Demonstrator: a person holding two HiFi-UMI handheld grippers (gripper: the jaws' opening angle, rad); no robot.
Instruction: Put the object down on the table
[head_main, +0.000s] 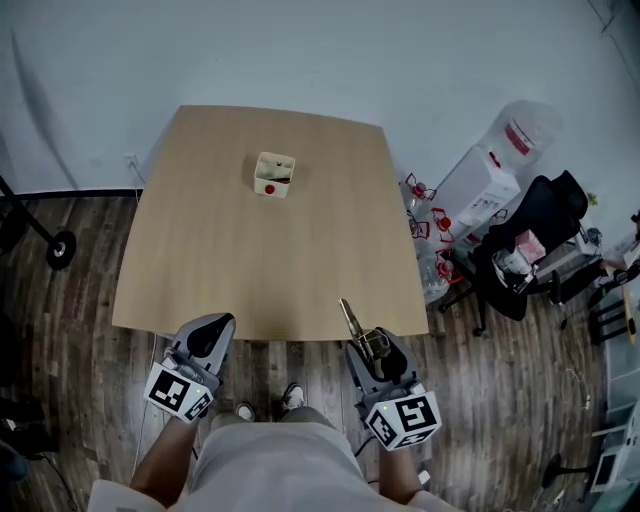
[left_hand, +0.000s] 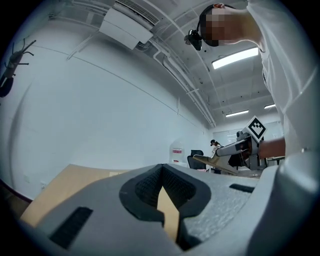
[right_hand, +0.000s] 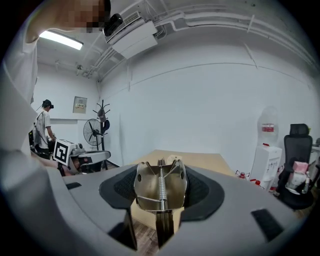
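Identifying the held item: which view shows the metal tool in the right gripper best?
The right gripper view: the metal tool sits close and head-on between the jaws. The head view shows it small from above; the left gripper view shows it distant, side-on.

Small white container (head_main: 273, 174) with 1 red dot on its front and something dark inside. At right by the wall, 1 white water dispenser (head_main: 490, 185) beside 1 black office chair (head_main: 548, 205). Dark plank floor (head_main: 80, 300). Wall-mounted air conditioner (right_hand: 137, 32) up high, 1 standing fan (right_hand: 93, 132) below.
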